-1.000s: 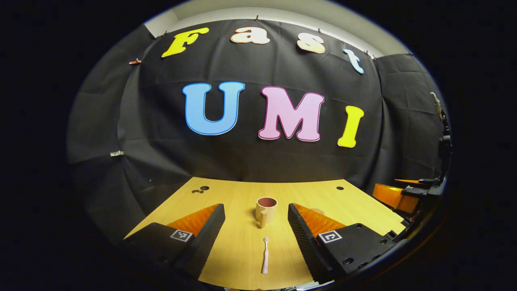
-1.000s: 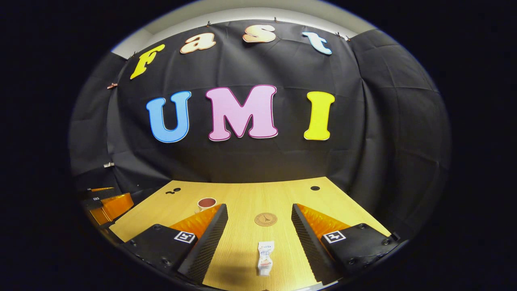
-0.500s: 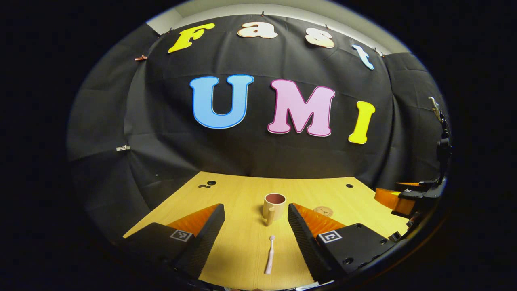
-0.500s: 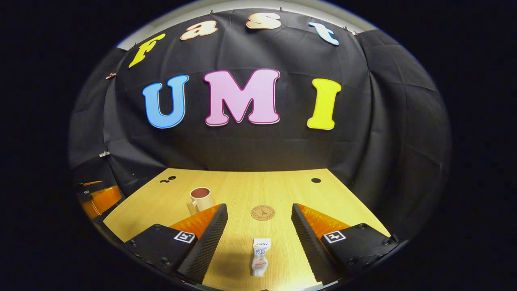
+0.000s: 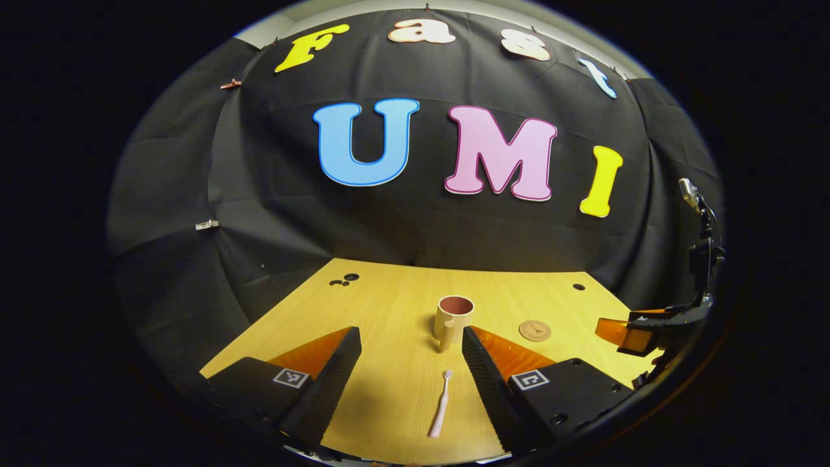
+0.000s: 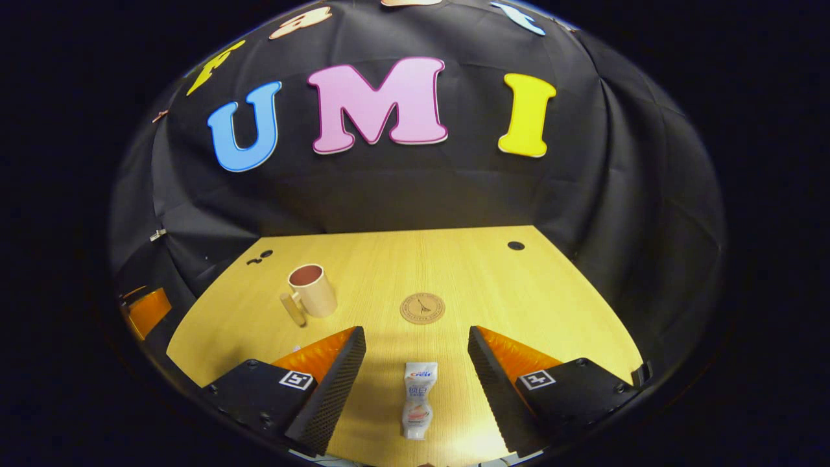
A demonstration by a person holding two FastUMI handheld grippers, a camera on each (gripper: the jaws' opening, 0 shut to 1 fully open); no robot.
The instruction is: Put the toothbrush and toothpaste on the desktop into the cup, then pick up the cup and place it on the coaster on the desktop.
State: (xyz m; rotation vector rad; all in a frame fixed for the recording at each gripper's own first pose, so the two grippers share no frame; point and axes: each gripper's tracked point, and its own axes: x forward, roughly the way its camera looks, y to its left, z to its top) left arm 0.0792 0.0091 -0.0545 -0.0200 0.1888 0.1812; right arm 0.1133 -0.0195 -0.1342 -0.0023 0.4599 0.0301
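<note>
A pale pink toothbrush [image 5: 440,403] lies on the wooden desktop [image 5: 389,311] between the fingers of my left gripper [image 5: 411,337], which is open above it. Beyond it stands a beige cup [image 5: 452,320] with a dark red inside, handle toward me. A white toothpaste tube [image 6: 418,399] lies flat between the fingers of my open right gripper [image 6: 416,337]. The round brown coaster [image 6: 422,307] sits just past the tube; the cup [image 6: 311,292] stands to its left. In the left gripper view the coaster [image 5: 535,331] is right of the cup, and the right gripper [image 5: 639,327] shows at the far right edge.
Black cloth walls close the desk at the back and sides. Small dark holes mark the desktop at the back left [image 5: 343,280] and back right [image 5: 578,286]. The left gripper [image 6: 146,310] shows at the left edge of the right gripper view.
Both grippers have tilted down and moved forward over the desk. The toothbrush and tube stay between their fingers, still lying flat; more of the desktop now shows in the right gripper view.
</note>
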